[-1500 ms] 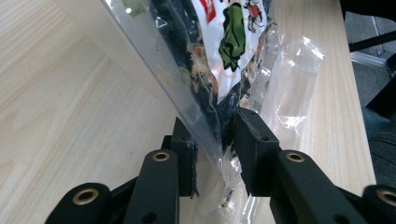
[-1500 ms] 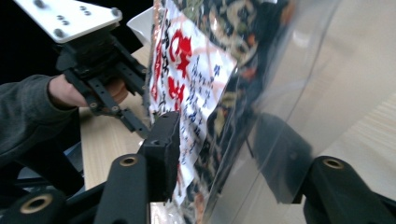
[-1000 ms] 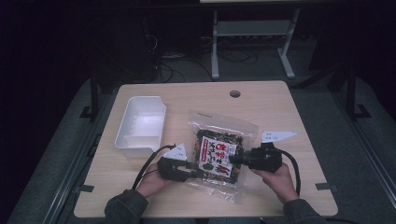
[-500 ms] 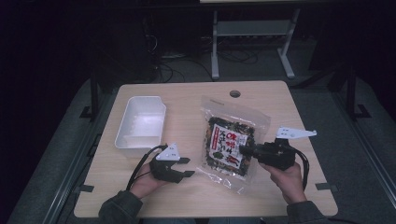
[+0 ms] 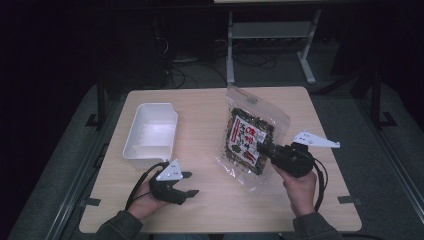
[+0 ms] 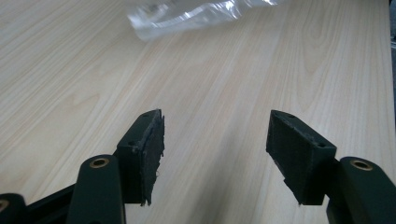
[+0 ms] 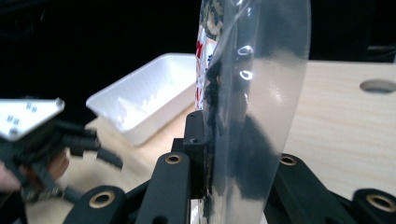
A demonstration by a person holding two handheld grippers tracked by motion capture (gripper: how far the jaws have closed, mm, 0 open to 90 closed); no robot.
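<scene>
The left tongs sit low at the near left of the high view, held in the person's left hand, whose sleeve comes in from the bottom edge. Their jaws point toward the right and stand well apart; they have just been opening, and nothing lies between the pads (bare wood grain shows through the gap in the left gripper view). The right tongs are held higher in the right hand, forearm rising from the bottom edge, jaws pointing left and away from the person. Those jaws are clamped on a clear packet, which stands edge-on between them in the right gripper view.
</scene>
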